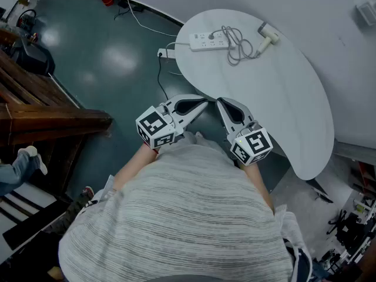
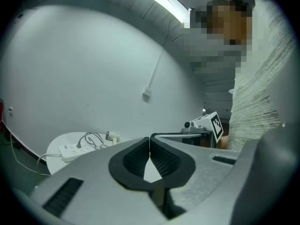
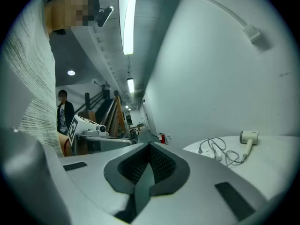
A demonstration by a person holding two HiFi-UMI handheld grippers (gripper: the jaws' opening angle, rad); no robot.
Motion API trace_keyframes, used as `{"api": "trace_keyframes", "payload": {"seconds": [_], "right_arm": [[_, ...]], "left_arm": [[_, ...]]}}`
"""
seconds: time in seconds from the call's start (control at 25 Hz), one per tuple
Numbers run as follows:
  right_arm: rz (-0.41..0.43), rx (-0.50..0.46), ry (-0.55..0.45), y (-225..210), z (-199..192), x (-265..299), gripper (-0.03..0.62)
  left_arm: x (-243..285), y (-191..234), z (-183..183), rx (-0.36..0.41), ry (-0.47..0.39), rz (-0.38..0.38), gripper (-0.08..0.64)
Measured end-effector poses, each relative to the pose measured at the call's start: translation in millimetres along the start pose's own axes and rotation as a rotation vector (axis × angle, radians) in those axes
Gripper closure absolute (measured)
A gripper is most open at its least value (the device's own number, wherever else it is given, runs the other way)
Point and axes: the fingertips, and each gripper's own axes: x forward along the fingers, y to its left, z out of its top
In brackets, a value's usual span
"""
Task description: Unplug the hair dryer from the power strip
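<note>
**A:** Start close in. What are the claws doing?

**B:** The left claw (image 1: pixel 201 103) is pressed together and pinching nothing. The right claw (image 1: pixel 221 101) is the same, tips meeting and empty. They sit side by side at the near edge of the counter (image 1: pixel 288 104).

**A:** And the target?

**B:** It's well apart from both, at about twelve o'clock across the counter. The power strip (image 1: pixel 208 41) lies with its long axis from nine to three. The plug (image 1: pixel 212 37) is seated in it, and the cord (image 1: pixel 235 50) loops away to the hair dryer (image 1: pixel 268 34) at one o'clock.

**A:** Which hand is nearer?

**B:** Almost even. I'd say the right is slightly closer to the dryer and the left to the strip. Both claws would have to spread before gripping.
</note>
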Motion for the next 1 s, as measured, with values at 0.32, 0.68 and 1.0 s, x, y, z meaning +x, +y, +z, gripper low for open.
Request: {"api": "trace_keyframes", "payload": {"seconds": [0.32,0.68,1.0], "right_arm": [[0.01,-0.007,0.009,-4,-1,0,0.568],[0.038,0.005,-0.048,-6,10,-2,0.566],[0.117,-0.027,-0.052,-2,15,7,0.566]], "left_arm": [[5,1,-3,-0.004,0.008,0.001,0.552],[8,3,-2,-0.004,0.001,0.023,0.552],[13,8,-1,0.005,0.016,0.03,0.552]]}}
